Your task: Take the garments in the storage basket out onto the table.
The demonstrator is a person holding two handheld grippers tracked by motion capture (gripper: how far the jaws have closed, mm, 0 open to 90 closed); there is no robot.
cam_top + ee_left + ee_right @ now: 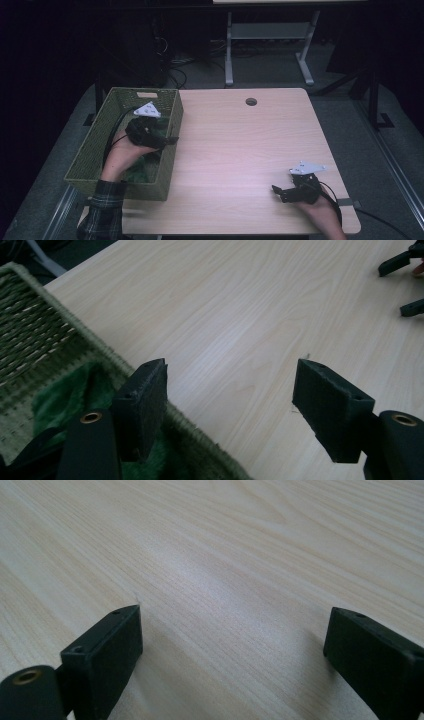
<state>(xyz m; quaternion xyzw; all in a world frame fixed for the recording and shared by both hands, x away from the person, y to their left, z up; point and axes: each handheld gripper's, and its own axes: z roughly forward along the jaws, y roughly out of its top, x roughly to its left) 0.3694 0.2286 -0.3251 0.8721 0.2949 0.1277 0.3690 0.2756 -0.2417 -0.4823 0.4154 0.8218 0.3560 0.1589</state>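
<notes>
A green woven basket [95, 145] stands at the table's left edge, with a green fuzzy cloth [147, 167] lying inside it. My left gripper [172, 141] hangs over the basket's right rim [100, 352], pointing toward the table middle. Its jaws stand apart with nothing between them, and the green cloth [60, 395] lies below and behind the left pad [145, 405]. My right gripper [276, 192] rests near the table's front right corner, pointing left. It is open over bare wood, with its pads [107, 650] wide apart.
The light wooden table [240, 150] has a round cable hole [251, 101] near its far edge. In the left gripper view the right gripper's jaw tips [400, 262] show at the far top right. Beyond the table stand a white desk frame [270, 45] and dark floor.
</notes>
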